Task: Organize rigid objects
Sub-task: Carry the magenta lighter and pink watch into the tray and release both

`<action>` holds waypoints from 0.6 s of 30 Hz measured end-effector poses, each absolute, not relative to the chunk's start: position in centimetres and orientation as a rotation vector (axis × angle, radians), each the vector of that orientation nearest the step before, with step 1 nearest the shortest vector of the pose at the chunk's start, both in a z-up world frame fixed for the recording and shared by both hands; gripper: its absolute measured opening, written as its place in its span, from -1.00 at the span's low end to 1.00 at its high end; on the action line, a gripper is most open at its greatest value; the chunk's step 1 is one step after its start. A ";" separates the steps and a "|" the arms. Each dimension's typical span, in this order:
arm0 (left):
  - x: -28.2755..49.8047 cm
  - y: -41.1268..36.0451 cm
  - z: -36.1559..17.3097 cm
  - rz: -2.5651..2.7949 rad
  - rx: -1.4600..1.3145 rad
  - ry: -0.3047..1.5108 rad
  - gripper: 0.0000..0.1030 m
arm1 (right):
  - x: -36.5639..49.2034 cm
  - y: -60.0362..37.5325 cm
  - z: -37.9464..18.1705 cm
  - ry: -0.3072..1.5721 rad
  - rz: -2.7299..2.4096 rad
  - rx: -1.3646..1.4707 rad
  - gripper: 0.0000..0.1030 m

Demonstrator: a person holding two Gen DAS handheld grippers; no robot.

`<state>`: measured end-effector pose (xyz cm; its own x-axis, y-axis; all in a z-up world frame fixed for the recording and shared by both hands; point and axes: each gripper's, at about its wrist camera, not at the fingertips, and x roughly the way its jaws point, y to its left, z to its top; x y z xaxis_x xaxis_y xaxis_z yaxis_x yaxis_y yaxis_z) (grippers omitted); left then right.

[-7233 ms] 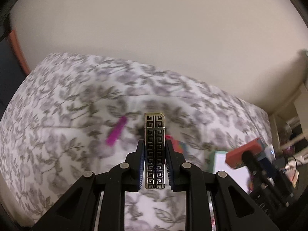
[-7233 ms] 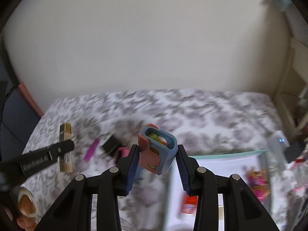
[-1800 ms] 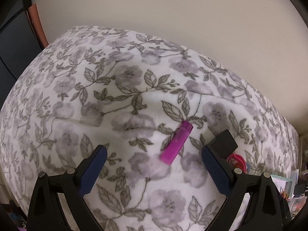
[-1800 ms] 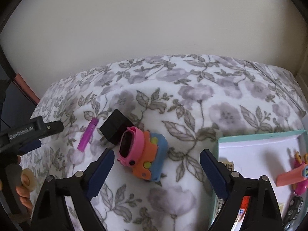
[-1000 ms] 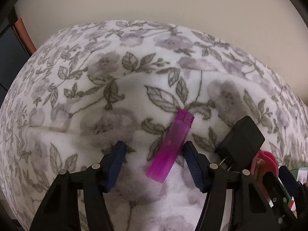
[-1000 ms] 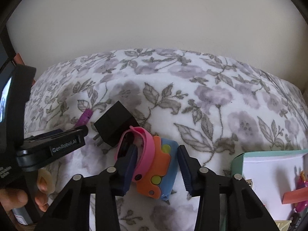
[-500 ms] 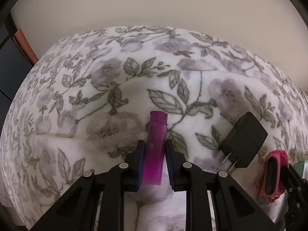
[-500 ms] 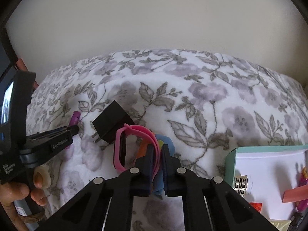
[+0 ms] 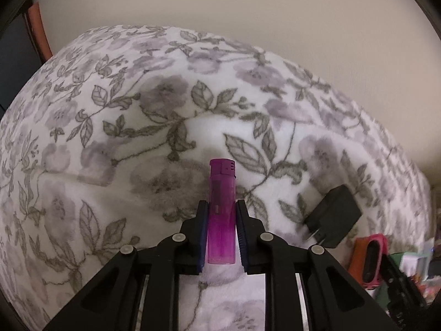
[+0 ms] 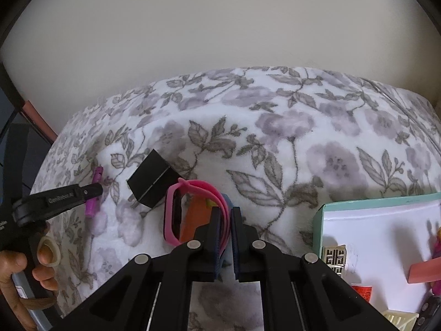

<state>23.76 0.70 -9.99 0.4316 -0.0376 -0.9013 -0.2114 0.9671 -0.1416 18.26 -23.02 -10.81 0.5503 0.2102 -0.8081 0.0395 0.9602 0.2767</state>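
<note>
- Left gripper (image 9: pixel 221 230): jaws closed flat on the purple lighter (image 9: pixel 222 212). Both pads press its lower body. The lighter's long axis runs straight out along the fingers, cap end away from me, and it sits just above the floral blanket (image 9: pixel 115 143) on the bed.
- Right gripper (image 10: pixel 226 235): jaws nearly together, pinched on the pink strap of the kids' smartwatch (image 10: pixel 193 209). The orange and blue body of the watch lies to the left of and behind the fingers, still down on the blanket by the look of it.
- Key relation for the coming move: the teal-rimmed box (image 10: pixel 380 202) lies at the right edge of the right wrist view, near the right gripper and well apart from the left one. I judge the watch has the short trip; the lighter must cross over the black plug adapter (image 10: pixel 153 183), which lies between the two grippers.
- Already in the box: a gold key-pattern lighter (image 10: pixel 334 256), a coral block, small bright items I cannot name.
- Writing: "GenRobot.AI" on the left gripper's finger, seen from the right wrist camera. A red label in the box is too small to read.
- A person's hand (image 10: pixel 16 273) grips the left handle, thumb through the trigger ring.
</note>
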 end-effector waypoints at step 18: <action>22.1 -1.9 -2.2 0.001 -0.257 0.994 -0.61 | 16.7 -25.4 -5.8 0.905 0.069 0.298 -0.86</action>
<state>22.08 -1.87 -2.18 0.5481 -0.1159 -0.8284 -0.1179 0.9698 -0.2137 16.74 -25.39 -5.80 0.6187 0.1839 -0.7638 0.0661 0.9566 0.2838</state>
